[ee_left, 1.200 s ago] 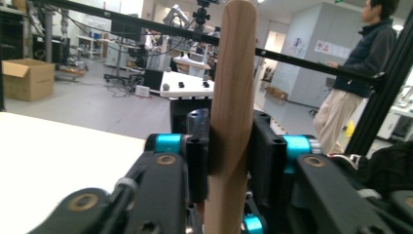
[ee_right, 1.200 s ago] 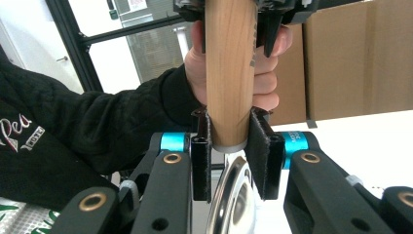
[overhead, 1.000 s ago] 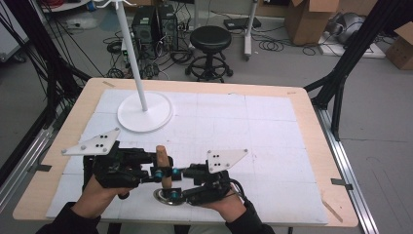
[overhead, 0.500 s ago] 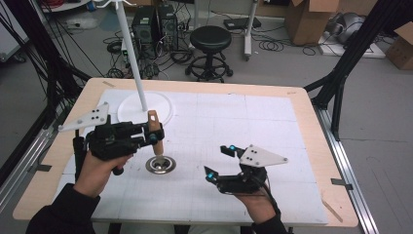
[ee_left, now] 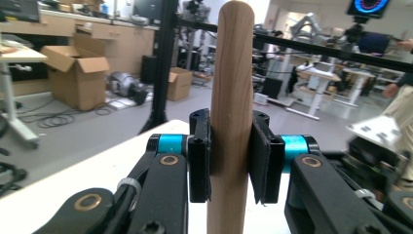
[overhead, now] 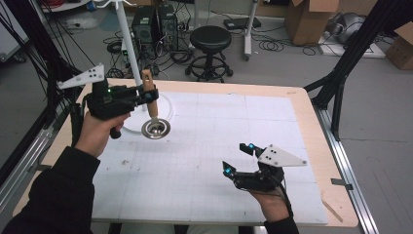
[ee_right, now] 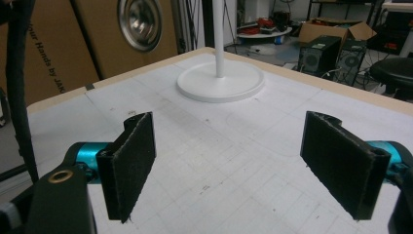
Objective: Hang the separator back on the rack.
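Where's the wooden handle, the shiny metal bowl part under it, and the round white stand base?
wooden handle (ee_left: pixel 234 73), left gripper view, on its upper shaft.
metal bowl (overhead: pixel 156 128), high view, on its shiny middle.
white stand base (ee_right: pixel 220 84), right gripper view, on the flat disc beside the pole.

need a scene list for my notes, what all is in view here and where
ladle: one, wooden handle and steel bowl, held upright above the mat's far left part
stand: one, white, round base with a thin pole, far left on the mat
mat: one, white with a faint grid, covers most of the table
table: one, light wood edge, inside a black frame
stool: one, black, on the floor beyond the table
cardboard boxes: a few, brown, on the floor at the back
left gripper: black with blue parts, shut on the ladle's handle
right gripper: black with blue parts, open, nothing between its jaws, low over the mat's near right; its jaws have just been opening
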A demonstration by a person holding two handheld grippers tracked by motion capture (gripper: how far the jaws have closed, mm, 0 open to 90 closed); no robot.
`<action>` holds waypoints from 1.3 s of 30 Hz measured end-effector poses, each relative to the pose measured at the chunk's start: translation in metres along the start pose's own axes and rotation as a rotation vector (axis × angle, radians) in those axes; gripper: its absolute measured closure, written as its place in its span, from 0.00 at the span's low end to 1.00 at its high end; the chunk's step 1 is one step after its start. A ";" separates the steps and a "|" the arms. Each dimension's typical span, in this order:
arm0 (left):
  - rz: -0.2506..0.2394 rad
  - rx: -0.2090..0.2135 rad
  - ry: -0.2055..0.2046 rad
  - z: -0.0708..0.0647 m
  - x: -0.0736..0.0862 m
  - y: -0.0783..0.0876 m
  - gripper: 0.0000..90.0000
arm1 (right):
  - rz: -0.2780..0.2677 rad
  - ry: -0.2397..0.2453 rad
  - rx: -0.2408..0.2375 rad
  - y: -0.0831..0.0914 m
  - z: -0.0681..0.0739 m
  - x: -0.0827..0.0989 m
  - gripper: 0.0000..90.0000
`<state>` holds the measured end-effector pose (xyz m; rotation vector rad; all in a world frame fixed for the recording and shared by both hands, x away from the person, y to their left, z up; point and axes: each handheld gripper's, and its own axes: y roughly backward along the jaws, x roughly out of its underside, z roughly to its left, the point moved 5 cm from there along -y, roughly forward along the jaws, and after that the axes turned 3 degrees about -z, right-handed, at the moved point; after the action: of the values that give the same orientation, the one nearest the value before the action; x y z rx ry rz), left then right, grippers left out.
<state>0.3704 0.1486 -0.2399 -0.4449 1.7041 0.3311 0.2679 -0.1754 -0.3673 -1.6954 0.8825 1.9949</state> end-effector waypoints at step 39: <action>-0.023 -0.378 -0.011 0.094 -0.097 -0.043 0.80 | -0.037 -0.024 -0.040 0.009 0.000 -0.003 0.22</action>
<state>0.4869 0.1640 -0.1600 -0.7367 1.6260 0.6426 0.2623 -0.1817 -0.3624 -1.6929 0.8031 2.0170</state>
